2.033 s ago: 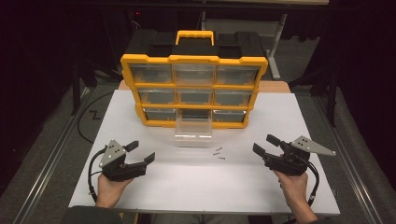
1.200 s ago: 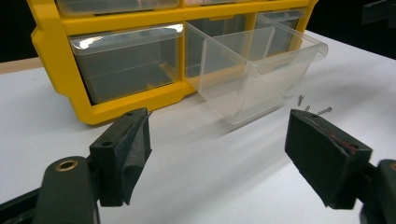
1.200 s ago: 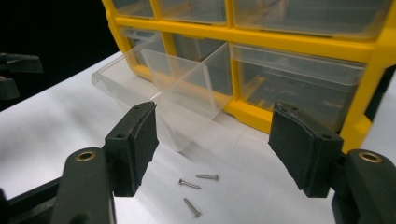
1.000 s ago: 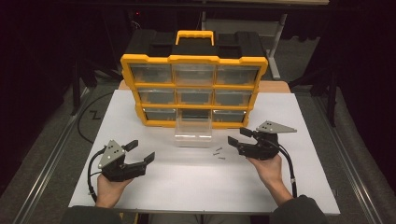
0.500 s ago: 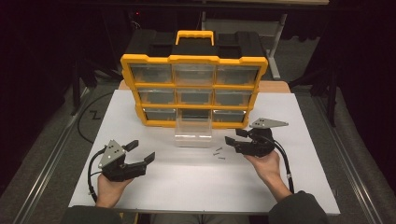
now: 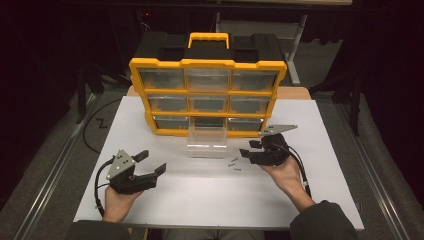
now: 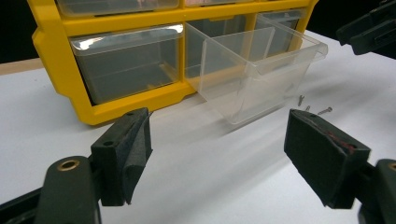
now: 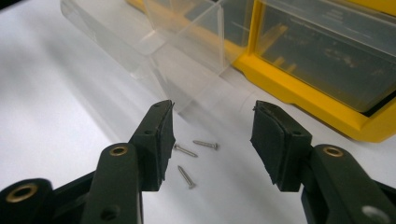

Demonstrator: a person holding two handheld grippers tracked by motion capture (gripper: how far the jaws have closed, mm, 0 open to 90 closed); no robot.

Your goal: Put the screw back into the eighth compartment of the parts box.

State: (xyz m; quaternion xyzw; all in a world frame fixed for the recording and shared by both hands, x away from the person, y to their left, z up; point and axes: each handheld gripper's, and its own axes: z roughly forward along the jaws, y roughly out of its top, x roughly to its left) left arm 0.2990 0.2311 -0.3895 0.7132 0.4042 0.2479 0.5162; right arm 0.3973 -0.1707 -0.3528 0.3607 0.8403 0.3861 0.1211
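Three little shiny metal screws (image 8: 194,156) lie loose on the smooth white table (image 6: 200,195), just beside the see-through plastic drawer (image 6: 207,141) pulled out of the yellow box of drawers (image 6: 207,95). The right gripper (image 8: 212,140) hangs just over the screws; its rough black pads have just been closing, yet they stand apart and hold nothing. The left gripper (image 6: 151,162) is wide open, well apart from the screws. Any writing is too blurry to read

A yellow organizer (image 6: 207,92) stands on the white table (image 6: 200,195), its clear drawer (image 6: 207,142) pulled out.
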